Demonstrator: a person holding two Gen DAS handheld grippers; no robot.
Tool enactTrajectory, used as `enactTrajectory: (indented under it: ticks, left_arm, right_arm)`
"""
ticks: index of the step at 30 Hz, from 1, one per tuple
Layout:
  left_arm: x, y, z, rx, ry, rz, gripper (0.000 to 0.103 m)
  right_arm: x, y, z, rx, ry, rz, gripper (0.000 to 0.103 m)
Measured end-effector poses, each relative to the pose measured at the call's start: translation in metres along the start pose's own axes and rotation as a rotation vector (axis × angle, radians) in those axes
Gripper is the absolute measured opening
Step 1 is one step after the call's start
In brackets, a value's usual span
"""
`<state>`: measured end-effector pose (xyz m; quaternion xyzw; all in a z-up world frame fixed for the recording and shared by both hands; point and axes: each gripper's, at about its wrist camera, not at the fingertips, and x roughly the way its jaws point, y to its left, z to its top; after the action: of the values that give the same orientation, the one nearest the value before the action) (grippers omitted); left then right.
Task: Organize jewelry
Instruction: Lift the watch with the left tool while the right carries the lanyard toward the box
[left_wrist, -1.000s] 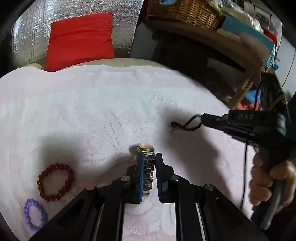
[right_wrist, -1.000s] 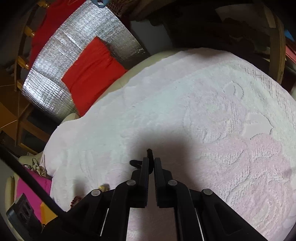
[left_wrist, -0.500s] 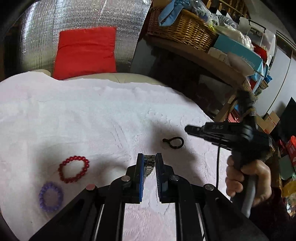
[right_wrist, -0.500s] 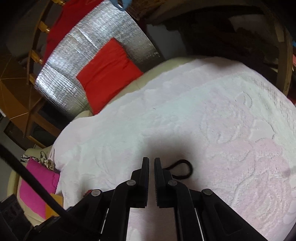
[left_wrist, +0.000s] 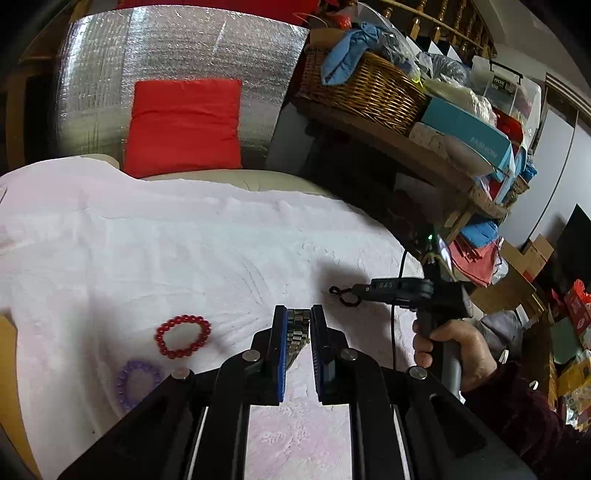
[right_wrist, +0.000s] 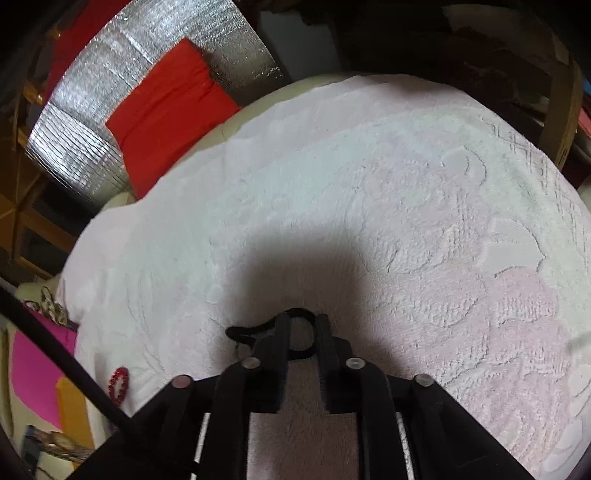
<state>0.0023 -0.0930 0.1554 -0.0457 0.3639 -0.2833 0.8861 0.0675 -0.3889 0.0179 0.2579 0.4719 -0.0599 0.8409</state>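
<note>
Jewelry lies spread over a pale pink, embossed terry towel (left_wrist: 155, 236) that covers the work surface, presumably so small pieces show up and do not roll. A red round-bead bracelet (left_wrist: 183, 336) rests flat on the towel left of the left gripper (left_wrist: 298, 325), and a translucent purple bead bracelet (left_wrist: 138, 378) lies just beside it, nearer the camera; the two sit near each other, which reads as a sorted group.

That left gripper is clenched on a silver metal link watch band (left_wrist: 298, 332), the links standing edge-on between the blue-lined pads so the narrow band cannot slip sideways. The watch face is hidden from this view. The piece looks lifted clear of the cloth, probably being carried toward a spot of its own.

Off to the right, a person's hand (left_wrist: 450, 350) in a dark red sleeve grips the handle of the right gripper (right_wrist: 301, 332), which points steeply down at a thin black elastic loop with a small knot (right_wrist: 291, 317) lying on the towel. Its jaws are opening, and the loop sits between them without being pinched, so it looks set down or about to be regripped; which of the two I cannot tell
</note>
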Motion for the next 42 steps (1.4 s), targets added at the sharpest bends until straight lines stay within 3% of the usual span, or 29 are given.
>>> enactTrajectory:
  ticks: [10,12,13,17,27,36,42]
  left_arm:
    - [-0.029,0.015,0.004,-0.036,-0.048,0.035,0.012]
    - [-0.034,0.018,0.006,-0.050,-0.056,0.041,0.012]
    - [-0.037,0.020,0.006,-0.056,-0.060,0.045,0.012]
    - [-0.051,0.028,0.009,-0.082,-0.088,0.064,0.012]
    - [-0.134,0.069,0.012,-0.170,-0.256,0.184,0.012]
    - [-0.211,0.143,-0.011,-0.309,-0.344,0.412,0.012]
    - [-0.238,0.199,-0.041,-0.416,-0.324,0.568,0.012]
  right_arm:
    - [0.006,0.004,-0.001,-0.016,-0.015,-0.020,0.026]
    - [0.005,0.010,-0.003,-0.069,-0.035,-0.052,0.017]
    - [0.005,0.013,-0.005,-0.083,-0.038,-0.060,0.006]
    - [-0.009,0.022,-0.007,-0.079,-0.083,-0.051,0.006]
    - [-0.057,0.102,-0.038,-0.194,-0.198,0.175,0.006]
    - [-0.070,0.199,-0.114,-0.407,-0.179,0.333,0.006]
    - [-0.065,0.289,-0.172,-0.555,-0.125,0.430,0.006]
